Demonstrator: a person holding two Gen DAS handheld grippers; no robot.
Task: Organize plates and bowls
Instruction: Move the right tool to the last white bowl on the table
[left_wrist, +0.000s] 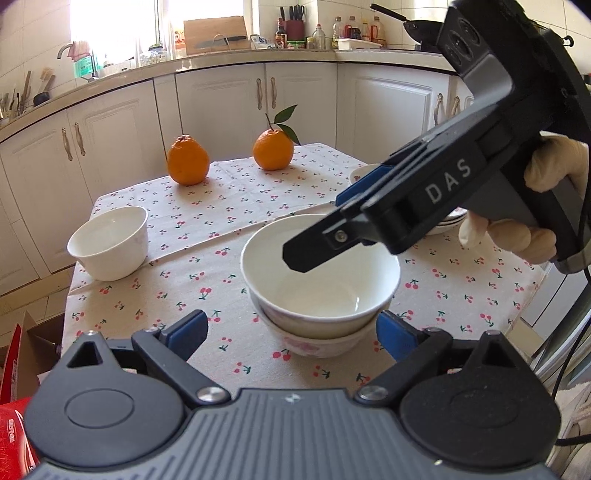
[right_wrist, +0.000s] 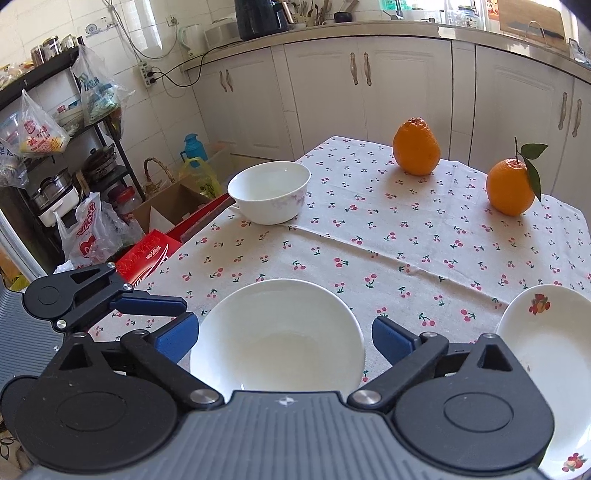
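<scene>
A white bowl (left_wrist: 321, 280) sits nested in a flowered bowl (left_wrist: 314, 345) on the cherry-print tablecloth (left_wrist: 184, 280). My left gripper (left_wrist: 291, 334) is open, its blue pads either side of the stack, not touching. My right gripper (right_wrist: 282, 338) is open above the same top bowl (right_wrist: 277, 332); in the left wrist view its fingers (left_wrist: 314, 247) hang over the bowl's rim. A second white bowl (left_wrist: 109, 242) stands at the table's left edge, also in the right wrist view (right_wrist: 269, 194). A fruit-print plate (right_wrist: 546, 354) lies to the right.
Two oranges (left_wrist: 188, 160) (left_wrist: 273, 149) stand at the table's far side. Stacked plates (left_wrist: 448, 218) lie behind the right gripper. White kitchen cabinets (left_wrist: 221, 103) run behind. Boxes and bags (right_wrist: 147, 236) crowd the floor left of the table.
</scene>
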